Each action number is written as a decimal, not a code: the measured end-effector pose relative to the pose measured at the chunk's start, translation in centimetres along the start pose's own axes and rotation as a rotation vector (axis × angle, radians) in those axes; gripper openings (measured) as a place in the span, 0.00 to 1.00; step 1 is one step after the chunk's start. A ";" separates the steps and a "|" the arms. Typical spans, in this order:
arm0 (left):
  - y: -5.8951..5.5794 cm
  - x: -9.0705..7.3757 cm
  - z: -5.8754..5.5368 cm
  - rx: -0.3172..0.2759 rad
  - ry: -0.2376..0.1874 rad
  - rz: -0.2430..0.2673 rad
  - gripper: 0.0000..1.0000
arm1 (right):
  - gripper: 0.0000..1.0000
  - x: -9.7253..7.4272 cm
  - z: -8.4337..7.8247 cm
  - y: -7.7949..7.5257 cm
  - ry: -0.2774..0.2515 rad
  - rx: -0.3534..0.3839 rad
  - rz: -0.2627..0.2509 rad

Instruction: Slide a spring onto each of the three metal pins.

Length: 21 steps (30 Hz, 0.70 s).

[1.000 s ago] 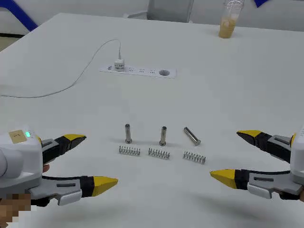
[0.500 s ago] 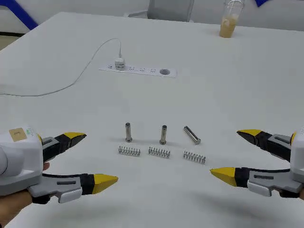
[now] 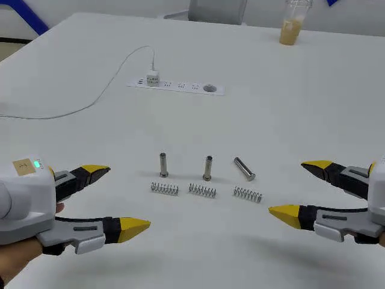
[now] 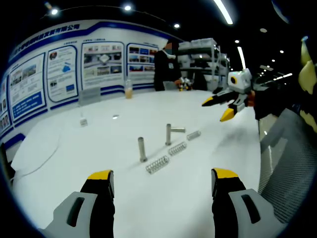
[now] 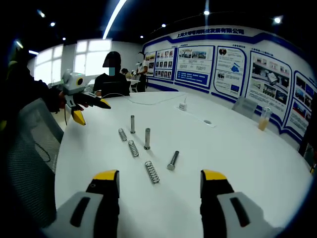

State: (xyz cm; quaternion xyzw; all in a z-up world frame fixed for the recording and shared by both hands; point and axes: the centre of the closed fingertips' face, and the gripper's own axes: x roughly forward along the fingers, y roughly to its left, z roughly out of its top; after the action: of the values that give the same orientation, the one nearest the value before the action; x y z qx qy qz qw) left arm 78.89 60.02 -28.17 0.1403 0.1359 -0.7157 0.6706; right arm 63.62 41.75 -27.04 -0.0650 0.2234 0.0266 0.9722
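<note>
Three metal pins stand in a row on the white table: the left pin (image 3: 163, 164) and the middle pin (image 3: 208, 168) are upright, and the right pin (image 3: 243, 169) lies on its side. In front of each lies a spring: left spring (image 3: 164, 189), middle spring (image 3: 202, 191), right spring (image 3: 247, 194). My left gripper (image 3: 120, 197) hovers open to the left of the row, holding nothing. On the other side my right gripper (image 3: 290, 187) is open too. Between the left gripper's (image 4: 163, 176) own jaws lie the pins (image 4: 142, 148) and springs (image 4: 157, 164). The right gripper (image 5: 159, 176) faces the lying pin (image 5: 173, 160).
A white power strip (image 3: 175, 87) with a plugged-in charger and its cable (image 3: 90, 105) lies behind the pins. A plastic cup with a brownish drink (image 3: 292, 24) stands at the far edge, near a grey chair (image 3: 216, 11). A person (image 5: 111, 74) is beyond the table.
The head view has shifted slightly. Both grippers stay open at about the same places, and the pins and springs have not moved.
</note>
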 end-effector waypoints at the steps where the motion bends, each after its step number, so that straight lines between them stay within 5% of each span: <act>1: 0.0 0.0 0.0 0.000 0.000 0.000 0.82 | 0.66 0.1 0.0 0.0 0.005 0.000 0.001; 21: -0.1 0.1 0.0 0.003 0.001 -0.002 0.82 | 0.54 1.9 0.7 -2.0 0.074 0.008 -0.014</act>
State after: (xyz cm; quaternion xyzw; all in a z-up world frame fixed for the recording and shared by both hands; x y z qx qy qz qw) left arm 78.82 59.94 -28.18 0.1418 0.1354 -0.7165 0.6695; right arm 65.77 39.94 -27.04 -0.0635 0.2589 0.0163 0.9637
